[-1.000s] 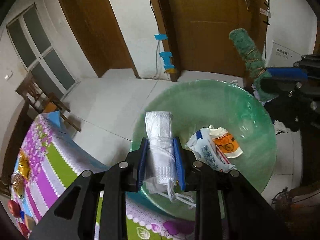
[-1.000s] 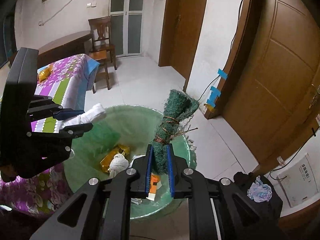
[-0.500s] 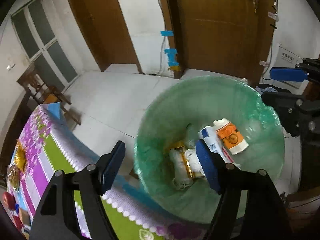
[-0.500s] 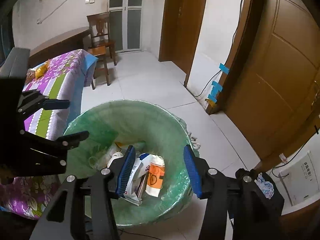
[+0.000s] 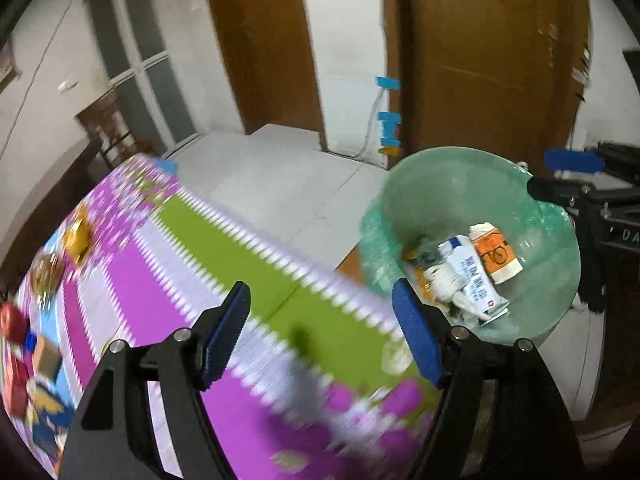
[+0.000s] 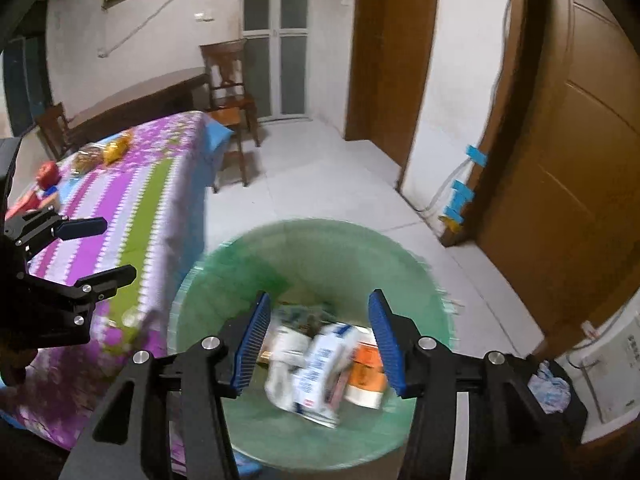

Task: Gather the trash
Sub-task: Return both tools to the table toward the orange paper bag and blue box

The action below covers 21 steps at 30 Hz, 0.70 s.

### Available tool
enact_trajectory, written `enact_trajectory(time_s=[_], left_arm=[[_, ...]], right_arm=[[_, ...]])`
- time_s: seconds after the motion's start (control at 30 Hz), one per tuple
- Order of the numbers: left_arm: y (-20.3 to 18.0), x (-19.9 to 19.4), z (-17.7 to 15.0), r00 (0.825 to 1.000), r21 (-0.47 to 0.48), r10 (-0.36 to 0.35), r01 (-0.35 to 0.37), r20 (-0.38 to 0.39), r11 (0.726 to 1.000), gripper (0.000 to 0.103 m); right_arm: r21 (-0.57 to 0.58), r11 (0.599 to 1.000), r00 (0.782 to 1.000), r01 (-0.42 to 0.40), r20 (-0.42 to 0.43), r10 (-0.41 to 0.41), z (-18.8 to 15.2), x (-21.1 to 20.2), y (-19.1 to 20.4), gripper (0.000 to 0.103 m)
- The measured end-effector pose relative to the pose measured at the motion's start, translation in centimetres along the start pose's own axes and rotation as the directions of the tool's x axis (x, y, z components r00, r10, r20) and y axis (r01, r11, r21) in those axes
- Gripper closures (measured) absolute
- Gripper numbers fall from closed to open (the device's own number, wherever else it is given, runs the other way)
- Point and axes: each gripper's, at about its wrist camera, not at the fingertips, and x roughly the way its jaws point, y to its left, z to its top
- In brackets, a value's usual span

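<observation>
White walls, pale tiled floor (image 6: 320, 184), brown doors (image 6: 568, 184), wooden chair (image 6: 230, 96)

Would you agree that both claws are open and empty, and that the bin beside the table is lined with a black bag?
Not quite: the bin has a green liner, not black, as the right wrist view shows. The left claw and right claw are indeed open and empty.

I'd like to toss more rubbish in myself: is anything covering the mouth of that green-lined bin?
Nothing visible does. The green-lined bin stands open-topped beside the table with the striped purple and green cloth, and only wrappers lie inside. The right gripper hangs open above it.
</observation>
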Motion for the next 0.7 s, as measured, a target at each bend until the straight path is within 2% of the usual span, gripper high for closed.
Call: enact_trajectory(time_s=[0.27,0.43,0.57,0.7], left_arm=[[6.9,-6.1,-5.5,0.996,-0.125,0.062,-0.053,0.066,0.991,0.033],[12.8,-11.9,-10.5,0.994,-0.243,0.053,-0.027,0.099,0.97,0.033],[17.7,-16.0,-15.3,0.993,-0.403,0.041,0.009,0.114,0.915,0.033],[21.7,-17.2,-19.4,0.995,-0.564,0.031,0.026,0.092,0.825,0.033]], right_arm=[[-0.041,0.987,0.987,-0.157,0.009,0.158,0.5,1.3,7.0,0.04],[-0.076,0.97,0.973,-0.231,0.003,0.231,1.3,2.2,10.5,0.035],[-0.106,0.953,0.959,-0.283,0.0,0.285,2.6,3.1,13.5,0.03],[-0.148,0.935,0.945,-0.323,-0.008,0.326,3.5,3.5,16.7,0.029]])
